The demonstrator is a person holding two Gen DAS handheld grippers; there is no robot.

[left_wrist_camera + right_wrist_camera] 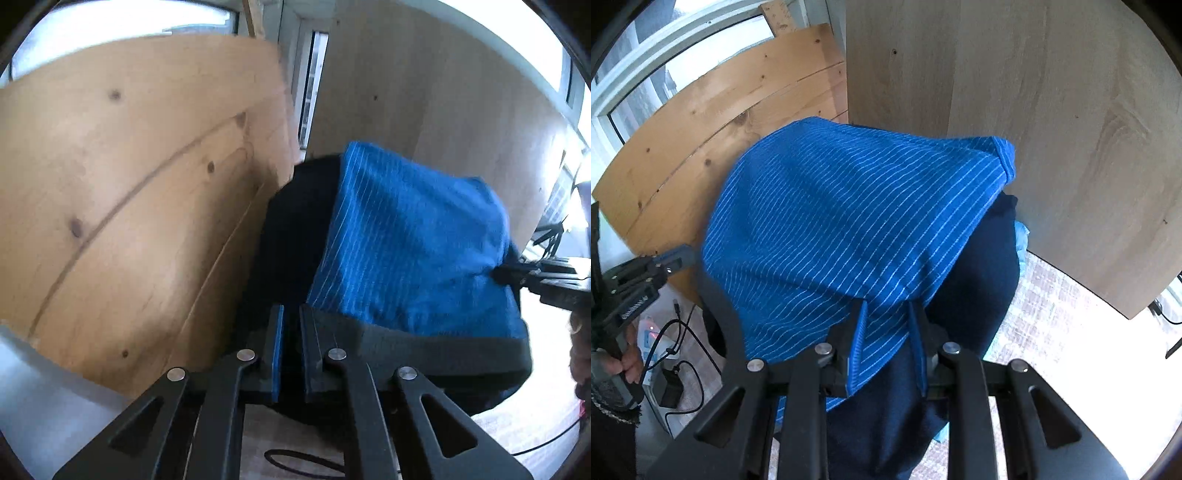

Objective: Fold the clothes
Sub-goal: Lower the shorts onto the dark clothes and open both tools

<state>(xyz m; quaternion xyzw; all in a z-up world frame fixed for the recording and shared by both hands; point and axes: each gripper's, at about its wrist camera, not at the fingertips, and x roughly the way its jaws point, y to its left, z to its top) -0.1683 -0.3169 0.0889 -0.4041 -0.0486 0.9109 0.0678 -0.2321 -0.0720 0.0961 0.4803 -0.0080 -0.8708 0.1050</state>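
Note:
A blue garment with thin white stripes (849, 218) hangs in the air in front of two wooden boards, over dark navy cloth (975, 288). My right gripper (886, 314) is shut on the striped garment's lower edge. In the left wrist view the same garment (413, 243) hangs to the right, and the right gripper (509, 275) pinches its right corner. My left gripper (291, 314) has its fingers nearly together beside the garment's grey-lined lower edge (424, 350); no cloth shows between them. The left gripper (670, 262) also shows in the right wrist view, apart from the garment.
A knotty pine board (122, 192) leans at the left and a pale wood panel (1052, 122) at the right. Windows (639, 62) are behind. Cables and a black charger (670, 387) lie on the floor at lower left.

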